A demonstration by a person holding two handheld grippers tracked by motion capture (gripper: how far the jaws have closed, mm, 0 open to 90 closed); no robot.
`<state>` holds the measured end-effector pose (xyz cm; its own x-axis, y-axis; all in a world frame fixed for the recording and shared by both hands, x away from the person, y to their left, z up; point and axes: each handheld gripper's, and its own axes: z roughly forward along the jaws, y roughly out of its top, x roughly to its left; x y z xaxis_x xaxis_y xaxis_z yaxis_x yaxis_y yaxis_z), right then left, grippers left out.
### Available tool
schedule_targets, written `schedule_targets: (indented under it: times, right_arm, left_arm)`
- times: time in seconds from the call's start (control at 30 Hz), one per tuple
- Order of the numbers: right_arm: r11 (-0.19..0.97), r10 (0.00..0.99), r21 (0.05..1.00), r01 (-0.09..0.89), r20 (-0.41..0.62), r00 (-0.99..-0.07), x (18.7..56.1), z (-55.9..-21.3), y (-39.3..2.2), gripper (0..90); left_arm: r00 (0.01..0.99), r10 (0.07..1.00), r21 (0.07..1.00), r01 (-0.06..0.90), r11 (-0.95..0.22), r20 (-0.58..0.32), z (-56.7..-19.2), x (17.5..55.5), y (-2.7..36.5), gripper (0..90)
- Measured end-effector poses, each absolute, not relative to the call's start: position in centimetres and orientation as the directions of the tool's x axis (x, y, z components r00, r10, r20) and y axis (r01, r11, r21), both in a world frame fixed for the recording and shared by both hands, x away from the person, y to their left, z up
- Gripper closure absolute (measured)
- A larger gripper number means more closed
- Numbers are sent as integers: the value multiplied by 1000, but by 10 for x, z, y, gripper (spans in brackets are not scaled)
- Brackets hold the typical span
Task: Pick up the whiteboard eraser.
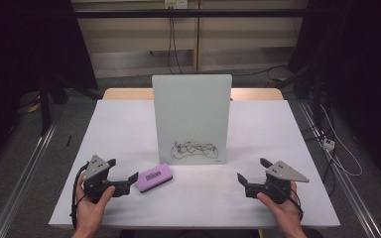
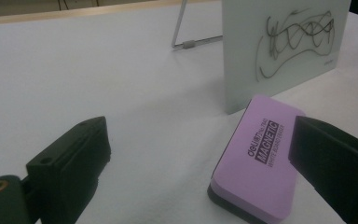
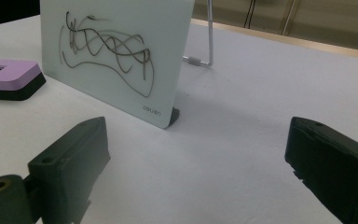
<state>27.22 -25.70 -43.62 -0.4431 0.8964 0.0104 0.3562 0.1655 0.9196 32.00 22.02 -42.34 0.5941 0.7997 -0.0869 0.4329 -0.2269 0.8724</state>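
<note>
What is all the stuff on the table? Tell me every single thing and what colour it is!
whiteboard eraser: one, purple top with black base, lying flat on the table just ahead of the left gripper.
whiteboard: one, white with black scribbles low down, standing upright mid-table on a wire stand.
wire stand: one, silver, behind the whiteboard.
table: one, white top with a wooden far edge.
left gripper: one, black with grey plate, fingers open, near the eraser.
right gripper: one, black with grey plate, fingers open, nothing between them.
hands: two, holding the grippers at the near edge.
</note>
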Motion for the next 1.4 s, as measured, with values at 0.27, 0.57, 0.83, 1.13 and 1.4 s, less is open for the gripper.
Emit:
schedule_targets:
  times: [0.27, 0.57, 0.83, 1.13, 1.4]
  right_arm:
    - [174, 894, 908, 382, 17, -448, 274, -438, -258, 65]
    - [177, 889, 905, 387, 21, -457, 274, -438, -258, 73]
    - [178, 891, 902, 394, 22, -453, 276, -438, -258, 73]
    - [184, 887, 900, 395, 20, -461, 274, -438, -258, 73]
    - [197, 877, 897, 394, 19, -481, 275, -439, -255, 73]
  left_arm:
    - [605, 793, 858, 444, -259, -75, -421, 321, 215, 65]
    - [611, 790, 868, 424, -259, -62, -418, 324, 216, 80]
    - [628, 770, 840, 472, -265, -110, -417, 333, 212, 60]
    - [731, 681, 770, 461, -441, -47, -414, 335, 191, 86]
    - [744, 667, 741, 467, -483, -33, -406, 347, 182, 106]
